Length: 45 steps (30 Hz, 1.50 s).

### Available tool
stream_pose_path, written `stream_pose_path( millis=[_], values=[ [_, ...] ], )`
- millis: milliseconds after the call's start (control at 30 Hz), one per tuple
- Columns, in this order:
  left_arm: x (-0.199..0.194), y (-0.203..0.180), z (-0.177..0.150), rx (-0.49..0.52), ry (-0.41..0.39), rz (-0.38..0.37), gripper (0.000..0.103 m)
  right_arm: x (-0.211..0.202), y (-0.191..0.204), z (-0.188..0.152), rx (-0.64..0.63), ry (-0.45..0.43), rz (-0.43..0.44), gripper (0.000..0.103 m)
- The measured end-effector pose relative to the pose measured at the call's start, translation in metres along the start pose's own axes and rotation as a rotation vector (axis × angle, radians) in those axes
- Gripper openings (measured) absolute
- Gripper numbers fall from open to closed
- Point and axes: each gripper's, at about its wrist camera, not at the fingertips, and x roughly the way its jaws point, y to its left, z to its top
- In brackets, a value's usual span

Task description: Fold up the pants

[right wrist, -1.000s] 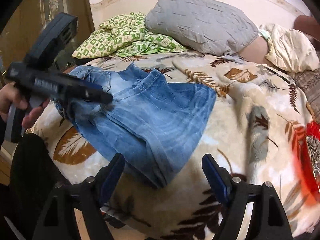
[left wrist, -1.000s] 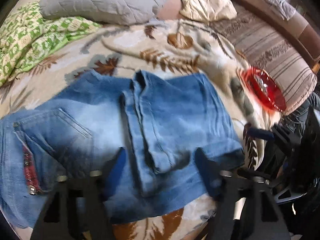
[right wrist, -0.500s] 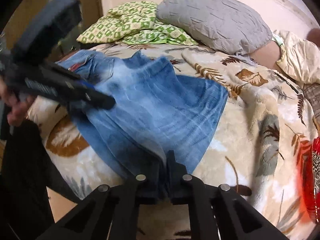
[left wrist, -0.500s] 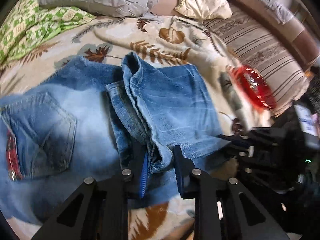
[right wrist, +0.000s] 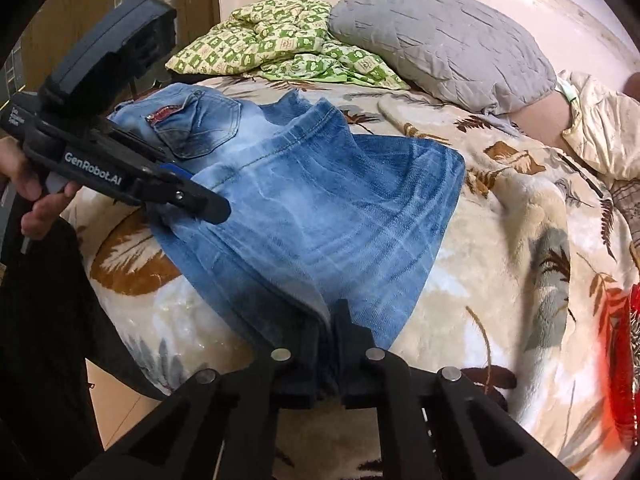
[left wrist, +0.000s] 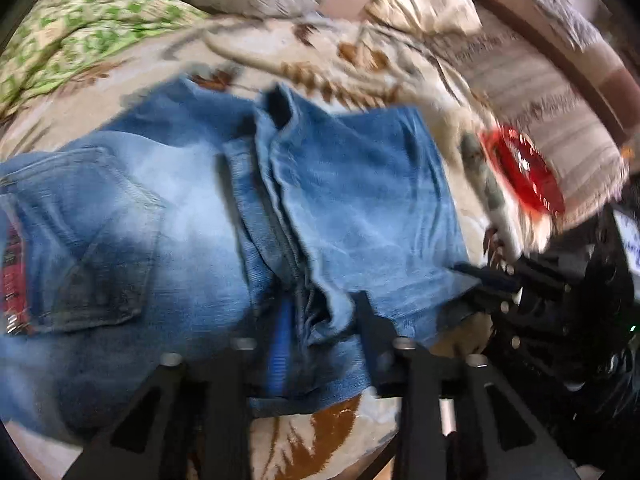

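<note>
Blue jeans (left wrist: 360,200) lie folded on the leaf-patterned blanket (right wrist: 520,240), back pocket to the left. My left gripper (left wrist: 322,320) stands over the bunched fold at the jeans' near edge. Its jaws are opening, with a ridge of denim still between them and touching both pads. In the right wrist view that left gripper (right wrist: 216,210) reaches in from the left, held by a hand (right wrist: 36,196). My right gripper (right wrist: 330,320) is shut on the near hem of the jeans (right wrist: 328,220). It also shows as the right gripper (left wrist: 480,276) at the denim's right corner.
A grey pillow (right wrist: 440,36) and a green patterned cloth (right wrist: 272,48) lie at the head of the bed. A red glass dish (left wrist: 524,176) sits on the blanket right of the jeans. The bed's near edge runs just under both grippers.
Both grippers stood open over the jeans a second ago. Each then closed on the denim's near edge. The right stays shut; the left jaws now stand a little wider.
</note>
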Motion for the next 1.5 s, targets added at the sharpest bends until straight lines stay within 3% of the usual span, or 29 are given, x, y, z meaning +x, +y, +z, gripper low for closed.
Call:
stream_pose_path(
  millis=[67,167,200,233,267,367,667,833,967,1200,1300,1333,1400,1500],
  values=[
    [-0.019,0.004,0.003,-0.032,-0.071,0.046,0.072,-0.008,-0.002,0.000,0.018,-0.006,0.003,0.012],
    [-0.033,0.012,0.017,-0.069,-0.127,0.065,0.074,-0.021,-0.007,0.002,0.063,-0.036,0.031,0.023],
    [-0.034,0.014,0.022,-0.078,-0.130,0.084,0.074,-0.025,-0.009,0.003,0.077,-0.049,0.038,0.043],
    [-0.032,0.014,0.030,-0.084,-0.131,0.105,0.074,-0.027,-0.010,0.005,0.089,-0.061,0.039,0.074],
    [-0.029,0.014,0.036,-0.079,-0.130,0.112,0.074,-0.030,-0.012,0.006,0.104,-0.082,0.029,0.082],
    [-0.014,0.007,0.059,-0.050,-0.119,0.147,0.074,-0.038,-0.011,0.010,0.105,-0.142,0.015,0.082],
    [0.017,-0.001,0.087,0.031,-0.062,0.193,0.074,-0.038,-0.005,0.021,0.013,-0.141,-0.058,0.082],
    [0.021,0.002,0.090,0.035,-0.086,0.177,0.074,-0.028,-0.038,0.033,0.181,-0.118,-0.087,0.082],
    [0.028,0.005,0.091,0.031,-0.073,0.180,0.074,-0.003,-0.078,0.049,0.393,-0.082,-0.020,0.081],
    [0.040,0.006,0.095,0.027,-0.073,0.181,0.073,0.023,-0.093,0.068,0.451,-0.051,-0.061,0.077],
    [0.046,0.007,0.097,0.017,-0.070,0.178,0.073,0.033,-0.100,0.076,0.461,-0.038,-0.064,0.070],
    [0.048,0.007,0.096,0.014,-0.069,0.175,0.071,0.039,-0.102,0.078,0.458,-0.022,-0.066,0.056],
    [0.055,0.006,0.095,0.028,-0.040,0.172,0.029,0.053,-0.106,0.079,0.450,0.024,-0.043,0.031],
    [0.054,0.003,0.092,0.067,-0.039,0.182,0.025,0.063,-0.103,0.077,0.409,0.042,-0.076,0.027]
  ],
)
